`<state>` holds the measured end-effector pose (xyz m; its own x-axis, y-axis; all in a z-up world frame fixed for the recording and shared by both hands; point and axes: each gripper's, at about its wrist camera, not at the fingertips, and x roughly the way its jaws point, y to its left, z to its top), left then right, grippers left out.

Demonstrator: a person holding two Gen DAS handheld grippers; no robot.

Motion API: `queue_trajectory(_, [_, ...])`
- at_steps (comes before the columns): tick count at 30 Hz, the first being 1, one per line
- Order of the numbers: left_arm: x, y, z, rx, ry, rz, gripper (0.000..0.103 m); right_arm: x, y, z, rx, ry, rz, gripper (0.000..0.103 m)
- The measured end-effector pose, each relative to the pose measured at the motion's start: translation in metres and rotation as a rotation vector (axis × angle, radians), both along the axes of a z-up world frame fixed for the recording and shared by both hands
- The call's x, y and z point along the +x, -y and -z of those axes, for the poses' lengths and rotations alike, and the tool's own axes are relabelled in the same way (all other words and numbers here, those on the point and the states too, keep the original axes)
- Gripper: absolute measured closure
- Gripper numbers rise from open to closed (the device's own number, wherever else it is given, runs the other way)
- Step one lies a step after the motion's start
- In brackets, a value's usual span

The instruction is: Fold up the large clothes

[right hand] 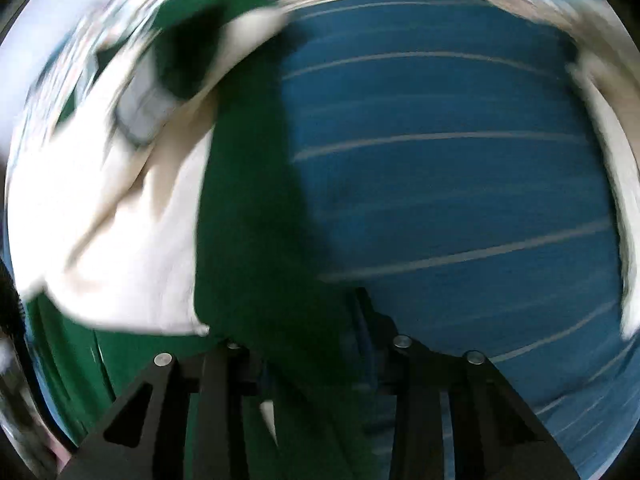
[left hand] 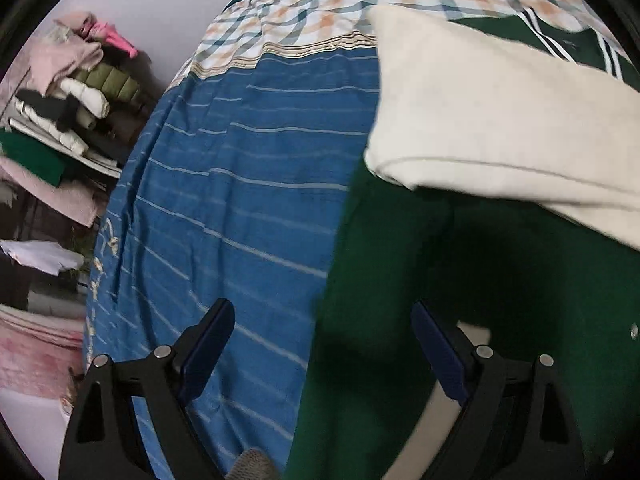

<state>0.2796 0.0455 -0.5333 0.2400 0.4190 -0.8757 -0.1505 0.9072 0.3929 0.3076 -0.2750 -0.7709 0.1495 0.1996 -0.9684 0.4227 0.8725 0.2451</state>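
Note:
A dark green jacket (left hand: 400,280) with cream sleeves (left hand: 500,120) lies on the bed; white stripes show at its far end. My left gripper (left hand: 324,344) hangs open over the jacket's left edge. One finger is above the blue sheet and the other above green cloth, with nothing pinched between them. The right wrist view is blurred. There the green jacket (right hand: 248,220) runs down into my right gripper (right hand: 304,344). Its jaws stand narrow, and the fabric fills the gap and covers the left finger. A cream sleeve (right hand: 120,220) lies to the left.
A blue sheet with thin white stripes (left hand: 240,200) covers the bed, and a plaid blanket (left hand: 320,4) lies at its far end. Left of the bed stand shelves with stacked folded clothes (left hand: 68,120). A white wall rises behind.

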Motion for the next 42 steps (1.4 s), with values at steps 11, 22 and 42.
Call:
queue_trajectory(11, [0.073,-0.021,0.035,0.029,-0.022,-0.061,0.000,0.008,-0.023,-0.017,-0.089,0.046,-0.159,0.050])
queue_trajectory(22, [0.034,-0.026,0.005,-0.013,-0.037,0.010,0.000,-0.004,0.016,-0.022,-0.135,-0.087,0.035,0.048])
queue_trajectory(42, [-0.127,-0.066,0.049,-0.175,-0.053,-0.129,0.000,-0.150,-0.217,0.013,0.740,-0.168,0.008,0.094])
